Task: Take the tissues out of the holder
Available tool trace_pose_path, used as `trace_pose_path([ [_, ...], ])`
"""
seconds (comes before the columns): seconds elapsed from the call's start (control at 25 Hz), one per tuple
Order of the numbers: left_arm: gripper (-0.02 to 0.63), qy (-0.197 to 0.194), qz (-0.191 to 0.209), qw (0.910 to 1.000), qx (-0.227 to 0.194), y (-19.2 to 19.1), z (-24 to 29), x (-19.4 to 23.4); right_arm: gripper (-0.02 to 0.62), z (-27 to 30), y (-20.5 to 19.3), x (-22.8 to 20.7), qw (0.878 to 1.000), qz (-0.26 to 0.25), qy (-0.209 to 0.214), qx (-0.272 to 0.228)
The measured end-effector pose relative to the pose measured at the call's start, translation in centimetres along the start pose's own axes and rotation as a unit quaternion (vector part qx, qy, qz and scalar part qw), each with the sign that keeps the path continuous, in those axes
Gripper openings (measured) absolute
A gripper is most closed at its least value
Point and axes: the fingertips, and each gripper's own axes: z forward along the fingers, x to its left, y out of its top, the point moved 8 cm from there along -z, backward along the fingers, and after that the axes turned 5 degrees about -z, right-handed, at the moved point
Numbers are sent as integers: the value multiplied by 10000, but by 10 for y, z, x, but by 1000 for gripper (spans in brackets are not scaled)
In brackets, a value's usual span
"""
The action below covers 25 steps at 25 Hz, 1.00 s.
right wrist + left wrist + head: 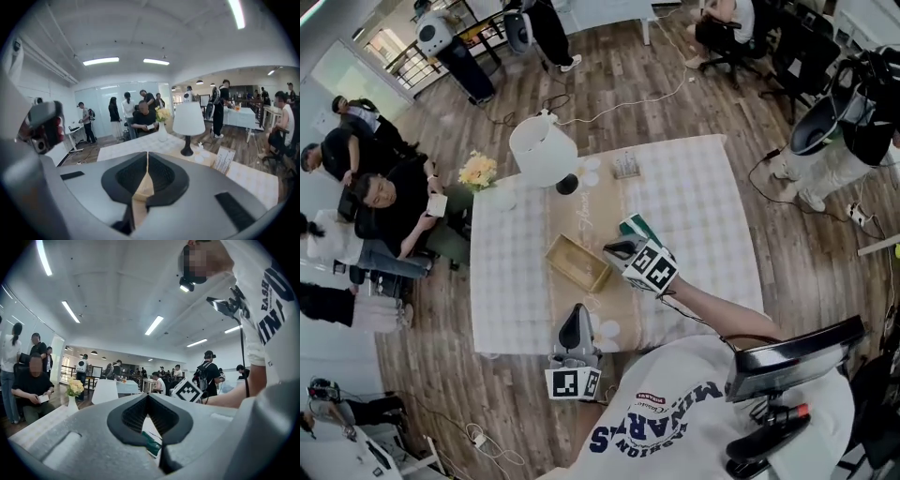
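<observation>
An open wooden holder [577, 262] lies on a tan runner in the middle of the checked table [703, 216]. My right gripper [611, 249] hovers just right of it, jaws together, nothing seen between them. In the right gripper view the holder's tan wood [143, 190] shows below the right gripper [147, 153]. A green and white tissue pack [637, 228] lies just behind that gripper. My left gripper [577, 311] stays near the table's front edge, shut and empty. Under the left gripper [148, 395], a bit of the green pack [152, 445] shows.
A white lamp [544, 150] stands at the table's back left, with a flower vase [476, 172] at the corner and a small card stand [626, 166] at the back. White discs lie near the lamp's base. A seated person [389, 211] is left of the table.
</observation>
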Motion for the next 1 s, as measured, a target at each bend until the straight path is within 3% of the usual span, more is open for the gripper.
trace_pose_path([
  [0.16, 3, -234, 53, 9996, -174, 9, 2, -11, 7, -60, 50, 36, 9944, -563, 116, -887],
  [0.4, 3, -414, 103, 9988, -239, 25, 16, -14, 6, -116, 84, 47, 9870, -759, -78, -1413],
  [0.76, 3, -406, 112, 9990, -163, -4, -15, -5, 6, -115, 53, 72, 9866, -648, -358, -1455],
  [1.0, 3, -560, 69, 9981, -228, 17, -5, 18, 6, -111, 77, 62, 9863, -657, -692, -1344],
])
